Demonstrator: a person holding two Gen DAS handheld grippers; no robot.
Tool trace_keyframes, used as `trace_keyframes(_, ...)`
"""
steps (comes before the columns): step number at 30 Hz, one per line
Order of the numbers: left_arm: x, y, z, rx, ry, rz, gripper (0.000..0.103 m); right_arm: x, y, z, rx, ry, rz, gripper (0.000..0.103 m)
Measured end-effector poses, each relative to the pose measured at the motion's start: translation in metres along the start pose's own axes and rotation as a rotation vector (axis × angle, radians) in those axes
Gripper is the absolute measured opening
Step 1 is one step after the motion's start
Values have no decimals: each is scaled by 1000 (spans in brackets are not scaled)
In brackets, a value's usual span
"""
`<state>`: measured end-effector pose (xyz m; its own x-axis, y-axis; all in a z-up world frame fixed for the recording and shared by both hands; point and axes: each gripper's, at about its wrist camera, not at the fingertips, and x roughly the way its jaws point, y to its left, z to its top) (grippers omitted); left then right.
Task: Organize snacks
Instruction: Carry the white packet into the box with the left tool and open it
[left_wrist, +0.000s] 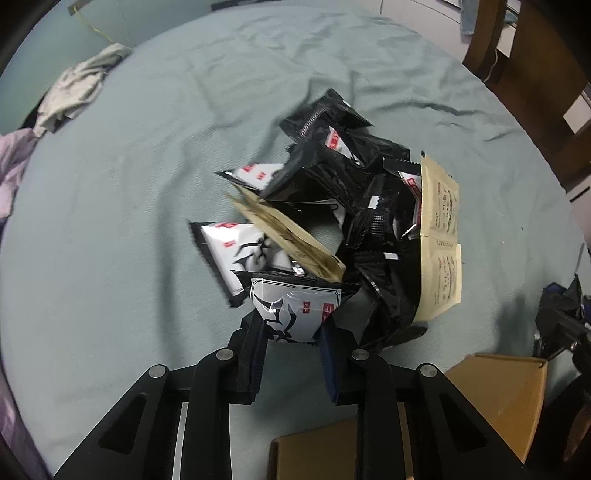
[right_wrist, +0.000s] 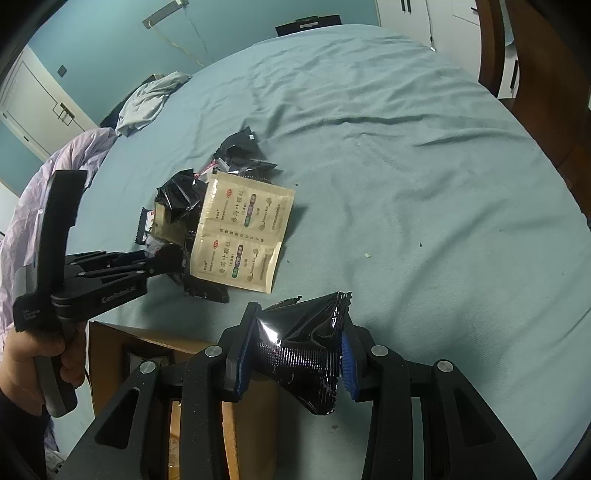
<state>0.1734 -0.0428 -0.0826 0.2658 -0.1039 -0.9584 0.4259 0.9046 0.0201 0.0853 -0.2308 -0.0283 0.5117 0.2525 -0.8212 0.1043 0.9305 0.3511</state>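
A pile of black and white snack packets (left_wrist: 351, 192) (right_wrist: 192, 199) lies on the teal bed sheet (left_wrist: 129, 221), with a beige double sachet (left_wrist: 439, 251) (right_wrist: 243, 229) on its side. My left gripper (left_wrist: 291, 328) points steeply down at the pile's near edge, its pads pressed on a white packet with black ink art (left_wrist: 291, 310). From the right wrist view the left gripper (right_wrist: 162, 262) reaches into the pile, held by a hand (right_wrist: 37, 362). My right gripper (right_wrist: 299, 332) is shut on a crumpled black packet (right_wrist: 306, 347) beside an open cardboard box (right_wrist: 122, 343).
The cardboard box (left_wrist: 498, 391) sits on the sheet right behind both grippers. Grey clothing (left_wrist: 74, 92) (right_wrist: 147, 99) and a lilac cloth (left_wrist: 11, 166) (right_wrist: 85, 155) lie at the left. A wooden chair (left_wrist: 535, 74) (right_wrist: 535, 55) stands at the far right.
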Motion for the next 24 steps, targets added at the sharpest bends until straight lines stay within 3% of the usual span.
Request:
trace_keyframes(7,-52,5,-23,-19,-72,55,25,-13,-6,-1,41,-48,33,37)
trace_keyframes(14,-123,-1,-55,-19,-186,48,25,-28,-7,-10,49,-87,42,37)
trace_keyframes(24,-150,-29,-132,44,-179,8,25,-48,10,-24,-30,-125,85,37)
